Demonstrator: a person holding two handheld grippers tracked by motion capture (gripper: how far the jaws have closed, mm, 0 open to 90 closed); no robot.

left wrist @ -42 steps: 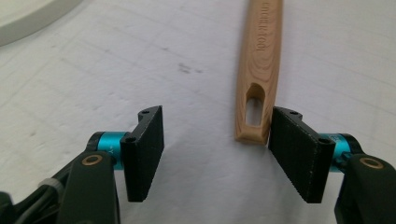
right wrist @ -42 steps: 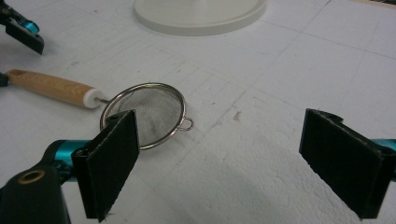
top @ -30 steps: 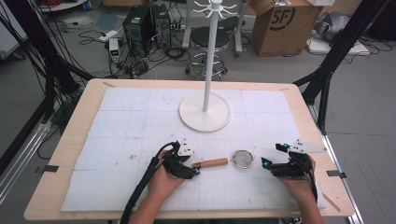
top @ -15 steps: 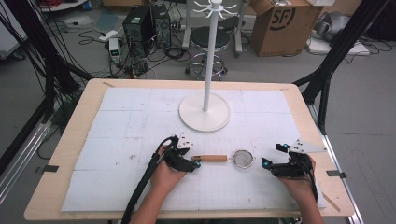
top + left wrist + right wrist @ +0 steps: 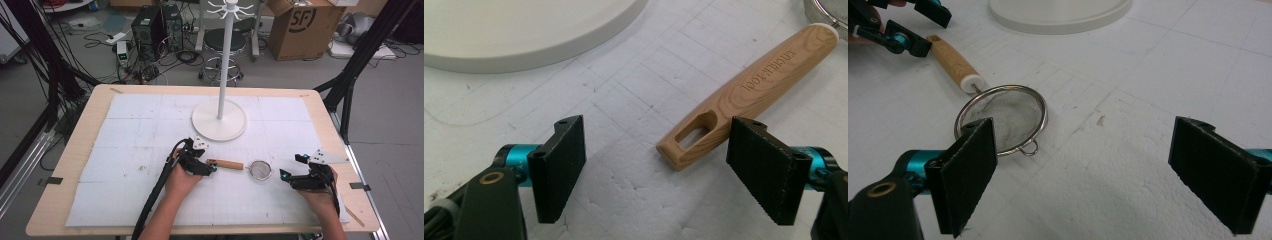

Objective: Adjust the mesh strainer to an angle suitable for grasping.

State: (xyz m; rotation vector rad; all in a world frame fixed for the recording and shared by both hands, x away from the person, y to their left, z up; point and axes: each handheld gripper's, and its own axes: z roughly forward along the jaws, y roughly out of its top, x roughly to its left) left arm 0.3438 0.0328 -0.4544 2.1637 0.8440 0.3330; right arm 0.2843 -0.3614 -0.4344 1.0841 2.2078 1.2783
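Strainer (image 5: 253, 168) between spread grippers, untouched

We note the white stand (image 5: 219, 120) as the one tall obstacle: its round base sits at mid-width toward the far edge of the tabletop (image 5: 70, 165), and its pole rises well above tool height. Low obstacle: the strainer (image 5: 261, 170) with wooden handle (image 5: 226, 164) lies flat toward the near edge, between the two tools. The left tool (image 5: 212, 169) has its jaws spread, the handle end just inside the gap. The right tool (image 5: 289, 167), jaws spread, stands apart from the strainer bowl with bare mat between. We see both far corners, the left edge and the right edge open for passage.
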